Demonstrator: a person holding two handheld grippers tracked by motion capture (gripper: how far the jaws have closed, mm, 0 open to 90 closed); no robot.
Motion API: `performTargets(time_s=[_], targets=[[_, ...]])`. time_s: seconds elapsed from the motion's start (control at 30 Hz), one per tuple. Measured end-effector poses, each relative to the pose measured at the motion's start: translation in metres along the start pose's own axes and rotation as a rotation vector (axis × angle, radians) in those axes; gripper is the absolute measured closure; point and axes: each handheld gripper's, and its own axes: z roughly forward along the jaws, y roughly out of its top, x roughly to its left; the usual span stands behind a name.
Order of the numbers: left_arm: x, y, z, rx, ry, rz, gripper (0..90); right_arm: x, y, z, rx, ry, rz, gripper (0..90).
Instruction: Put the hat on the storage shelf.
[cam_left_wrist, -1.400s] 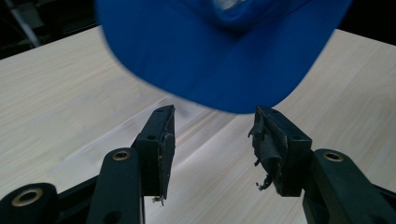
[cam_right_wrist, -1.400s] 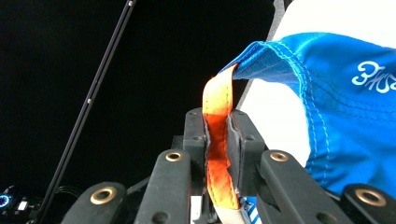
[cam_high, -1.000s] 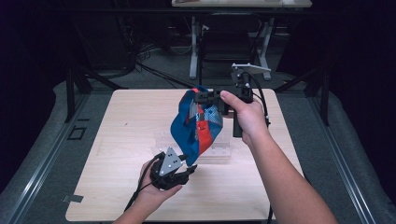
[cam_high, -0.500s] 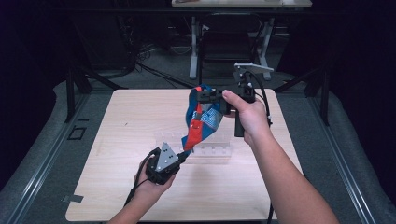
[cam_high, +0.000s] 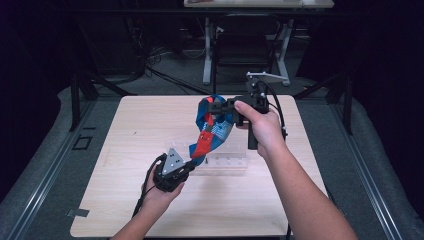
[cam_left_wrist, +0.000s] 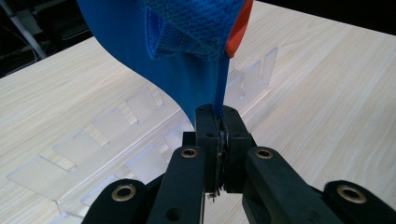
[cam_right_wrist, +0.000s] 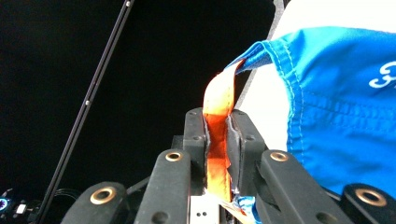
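Observation:
A blue cloth item (cam_high: 216, 131) with an orange-red strap and white lettering hangs in the air between both grippers. My right gripper (cam_high: 212, 107) holds its top end above the table's middle, and in the right gripper view that gripper (cam_right_wrist: 218, 116) is shut on the orange strap (cam_right_wrist: 219, 98), with blue fabric (cam_right_wrist: 345, 116) to its right. Lower and nearer, my left gripper (cam_high: 192, 162) grips the bottom end. The left gripper view has that gripper (cam_left_wrist: 218, 114) shut on a thin blue edge (cam_left_wrist: 221, 84) of the cloth (cam_left_wrist: 140, 46).
A clear acrylic rack (cam_high: 225, 162) with several slots lies flat on the light wooden table (cam_high: 125, 125), just under the cloth and to the right of my left gripper; it also appears in the left gripper view (cam_left_wrist: 93, 149). Dark floor and metal stands surround the table.
My left gripper's jaws closed on the cloth's lower edge and the hand drew slightly left. The cloth now hangs narrower and more stretched. The right hand stayed put.

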Motion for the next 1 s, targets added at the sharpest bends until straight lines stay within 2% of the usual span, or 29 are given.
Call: performTargets(time_s=[0.37,0.63,0.87,1.0], targets=[[0.002,-0.007,0.010,0.013,0.003,-0.019,88.2,-0.011,-0.002,0.007,0.013,-0.007,0.018,78.6],[0.002,-0.013,0.018,0.044,0.000,-0.025,88.1,-0.020,-0.004,0.013,0.027,-0.026,0.026,78.5],[0.003,-0.025,0.025,0.060,-0.003,-0.053,88.1,-0.035,-0.009,0.014,0.031,-0.054,0.042,78.5],[0.004,-0.026,0.025,0.054,-0.004,-0.059,88.0,-0.041,-0.010,0.013,0.030,-0.060,0.052,78.5]])
